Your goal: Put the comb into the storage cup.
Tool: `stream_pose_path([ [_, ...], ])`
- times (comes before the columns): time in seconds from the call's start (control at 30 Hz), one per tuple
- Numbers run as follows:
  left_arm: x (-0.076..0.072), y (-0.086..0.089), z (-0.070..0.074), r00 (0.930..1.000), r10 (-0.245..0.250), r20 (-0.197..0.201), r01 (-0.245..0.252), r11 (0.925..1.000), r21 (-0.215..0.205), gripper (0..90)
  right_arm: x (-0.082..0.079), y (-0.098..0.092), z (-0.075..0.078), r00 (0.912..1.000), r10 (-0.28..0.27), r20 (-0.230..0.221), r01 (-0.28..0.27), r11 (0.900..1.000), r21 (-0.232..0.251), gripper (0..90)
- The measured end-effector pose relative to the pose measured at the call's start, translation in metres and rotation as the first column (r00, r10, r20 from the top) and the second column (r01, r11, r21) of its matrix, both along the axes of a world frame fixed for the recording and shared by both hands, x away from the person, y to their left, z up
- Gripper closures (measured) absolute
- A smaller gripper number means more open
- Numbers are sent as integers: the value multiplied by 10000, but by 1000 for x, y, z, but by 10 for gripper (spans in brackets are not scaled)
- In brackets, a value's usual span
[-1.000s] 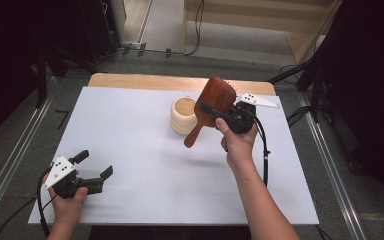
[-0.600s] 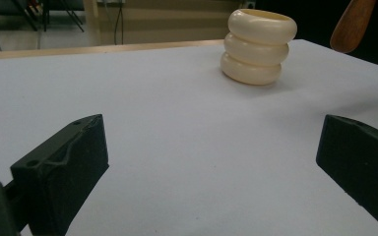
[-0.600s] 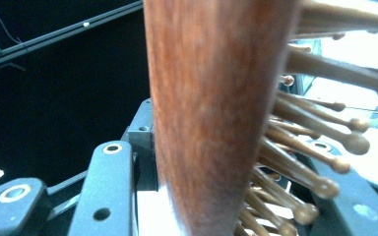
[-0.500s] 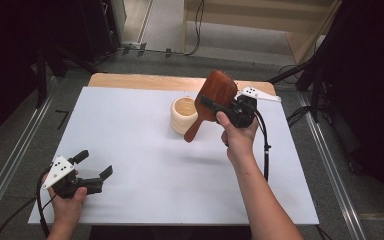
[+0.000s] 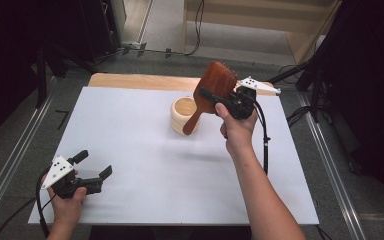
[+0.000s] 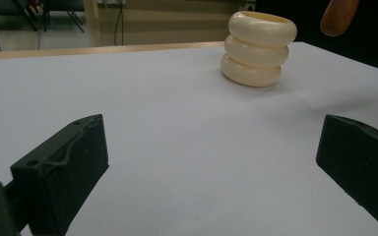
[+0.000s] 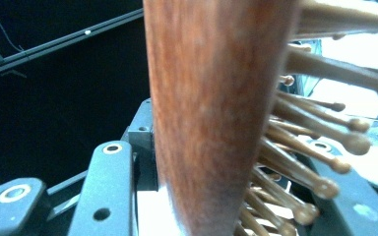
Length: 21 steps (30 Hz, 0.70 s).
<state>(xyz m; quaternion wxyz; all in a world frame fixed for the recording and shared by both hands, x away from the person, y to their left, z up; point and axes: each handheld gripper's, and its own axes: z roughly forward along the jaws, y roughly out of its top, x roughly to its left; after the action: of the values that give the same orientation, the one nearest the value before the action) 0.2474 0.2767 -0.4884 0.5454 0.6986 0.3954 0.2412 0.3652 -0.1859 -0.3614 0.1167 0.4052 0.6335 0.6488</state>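
Hairbrush [image 5: 214, 85], brown and wooden, up in the air over the far side of the white table [image 5: 145, 165], tilted, with the wide head up high and the thin handle pointing down toward the cup. Clamped tight at the head by the right gripper [image 5: 211, 96], jaws squeezing the wood from both sides. Seen very close in the right gripper view as a big brown board [image 7: 211, 113] with rows of little round-tipped wooden pins [image 7: 320, 142] sticking out to one side.

Cream cup [image 5: 184, 115], shaped like three fat rings piled up, standing upright on the table just under the handle tip, not clearly touching it. Seen again in the left gripper view [image 6: 258, 49], with the brown handle tip [image 6: 338, 17] hanging near its top edge.

Left gripper [image 5: 91, 165] low at the near left corner of the table, well apart from the cup, held in a hand [image 5: 67, 202], jaws spread wide with nothing between them, only bare white table
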Motion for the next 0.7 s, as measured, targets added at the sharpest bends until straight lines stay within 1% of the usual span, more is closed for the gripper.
stream_pose_path([
  [0.27,0,0,0,10000,-3,4,3,10000,-35,0,8,-3,3,10000,-65,-66,66,9999,116,514],
  [0.7,0,0,0,10000,-38,24,39,9999,-111,0,21,-5,7,9996,-262,-42,262,9996,95,514],
])
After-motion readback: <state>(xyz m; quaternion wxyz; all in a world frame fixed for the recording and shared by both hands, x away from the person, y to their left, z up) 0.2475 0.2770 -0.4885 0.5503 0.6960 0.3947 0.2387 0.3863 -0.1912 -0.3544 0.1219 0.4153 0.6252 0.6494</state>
